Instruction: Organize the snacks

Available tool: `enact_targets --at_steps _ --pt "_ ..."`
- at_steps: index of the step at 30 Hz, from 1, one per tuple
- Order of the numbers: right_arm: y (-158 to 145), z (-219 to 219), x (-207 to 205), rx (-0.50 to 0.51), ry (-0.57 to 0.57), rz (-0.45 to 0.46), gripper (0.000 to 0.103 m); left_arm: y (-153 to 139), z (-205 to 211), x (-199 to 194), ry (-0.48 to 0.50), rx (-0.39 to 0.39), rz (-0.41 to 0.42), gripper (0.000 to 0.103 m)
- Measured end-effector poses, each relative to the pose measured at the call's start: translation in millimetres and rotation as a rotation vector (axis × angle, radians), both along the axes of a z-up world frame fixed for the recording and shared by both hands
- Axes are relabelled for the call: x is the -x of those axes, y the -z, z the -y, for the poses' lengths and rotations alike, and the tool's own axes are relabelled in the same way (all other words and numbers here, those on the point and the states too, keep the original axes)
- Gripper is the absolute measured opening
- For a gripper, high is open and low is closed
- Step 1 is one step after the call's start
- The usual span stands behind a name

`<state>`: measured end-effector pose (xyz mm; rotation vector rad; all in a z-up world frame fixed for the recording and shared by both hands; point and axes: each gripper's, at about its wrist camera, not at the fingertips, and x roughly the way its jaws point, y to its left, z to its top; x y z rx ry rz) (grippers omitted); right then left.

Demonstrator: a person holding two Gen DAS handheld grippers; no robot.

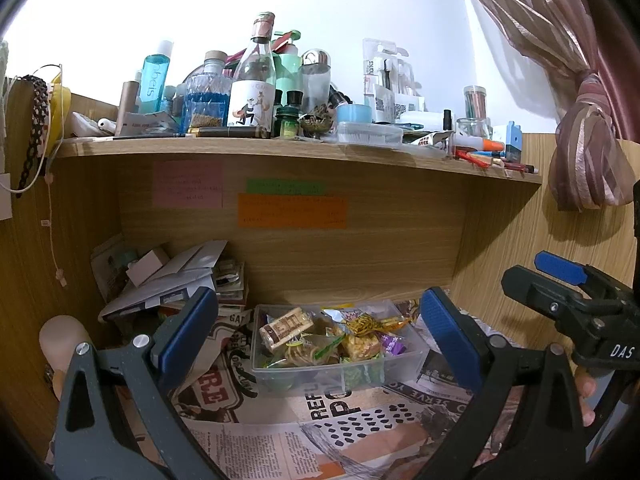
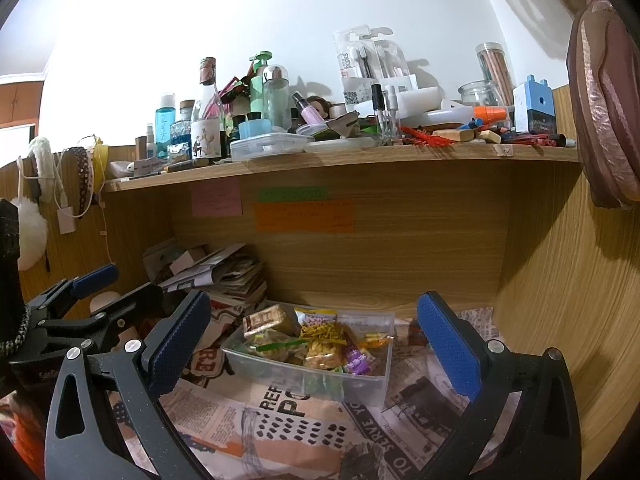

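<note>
A clear plastic box point(image 1: 404, 360) point(image 2: 360, 386) sits on the newspaper-covered desk, against the back panel. It holds several wrapped snacks: a brown patterned packet point(image 1: 286, 326) point(image 2: 269, 320), yellow packs point(image 1: 360, 345) point(image 2: 320, 340) and a purple one point(image 2: 357, 358). My left gripper point(image 1: 320, 336) stands open in front of the box, nothing between its blue pads. My right gripper point(image 2: 316, 340) is open too, a little short of the box. Each gripper shows at the edge of the other's view, the right gripper point(image 1: 568, 276) and the left gripper point(image 2: 100, 284).
A pile of papers and envelopes point(image 1: 176, 276) point(image 2: 224, 272) lies left of the box. The wooden shelf point(image 1: 280, 146) point(image 2: 340, 156) overhead is crowded with bottles and stationery. Wooden side panels close in both sides; a tied curtain point(image 1: 580, 152) hangs right. Sticky notes point(image 2: 304, 216) mark the back panel.
</note>
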<state>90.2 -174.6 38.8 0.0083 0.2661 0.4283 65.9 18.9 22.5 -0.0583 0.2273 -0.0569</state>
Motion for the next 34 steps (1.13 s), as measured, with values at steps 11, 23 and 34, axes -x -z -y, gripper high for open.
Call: enact_targets --at_steps 11,23,34 --pt "0.4 0.0 -0.2 -0.006 0.005 -0.004 0.103 0.9 1.9 0.1 0.005 0.007 -0.004 0.103" --pt "1.6 -1.9 -0.4 0.002 0.015 0.002 0.103 1.2 -0.1 -0.1 0.010 0.010 0.000 0.103" --pt "3.7 -6.5 -1.0 0.013 0.020 -0.004 0.103 0.7 3.5 0.8 0.007 -0.005 0.004 0.103"
